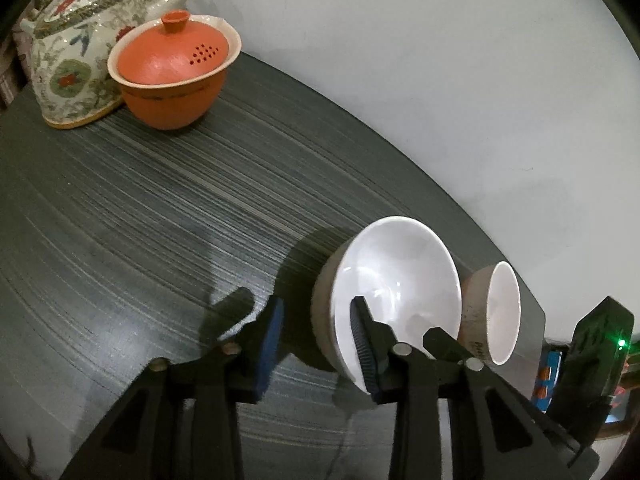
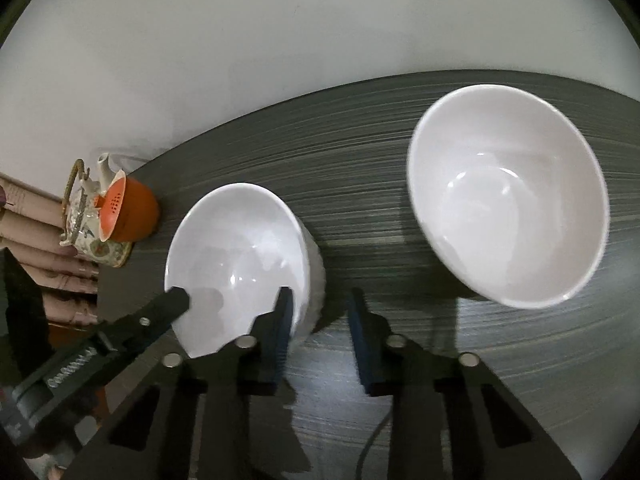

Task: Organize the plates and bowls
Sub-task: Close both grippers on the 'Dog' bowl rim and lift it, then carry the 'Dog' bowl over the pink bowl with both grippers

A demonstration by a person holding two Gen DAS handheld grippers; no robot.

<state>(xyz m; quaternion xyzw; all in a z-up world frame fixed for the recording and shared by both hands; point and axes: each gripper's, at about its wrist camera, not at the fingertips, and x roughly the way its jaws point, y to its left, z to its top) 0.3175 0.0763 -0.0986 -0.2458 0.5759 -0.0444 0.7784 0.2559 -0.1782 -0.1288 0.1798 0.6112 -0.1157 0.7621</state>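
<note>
Two white bowls stand upright on a dark striped table [image 1: 160, 216]. My left gripper [image 1: 318, 344] is open and straddles the near rim of one bowl [image 1: 396, 280], with its right finger inside and its left finger outside. The second bowl [image 1: 502, 312] sits just beyond it, to the right. In the right wrist view my right gripper [image 2: 320, 328] is open at the right side of that same bowl [image 2: 240, 248]. Its left pad [image 2: 282, 320] overlaps the wall; contact cannot be told. A left gripper finger [image 2: 172, 304] reaches in from the left. The larger bowl [image 2: 508, 200] stands apart on the right.
A floral teapot [image 1: 76, 52] and an orange lidded cup [image 1: 172, 76] stand at the table's far corner, also seen as teapot [image 2: 86, 216] and cup [image 2: 132, 212]. A white wall [image 1: 400, 60] runs behind the table. Stacked pinkish rolls [image 2: 40, 236] lie off the table's left edge.
</note>
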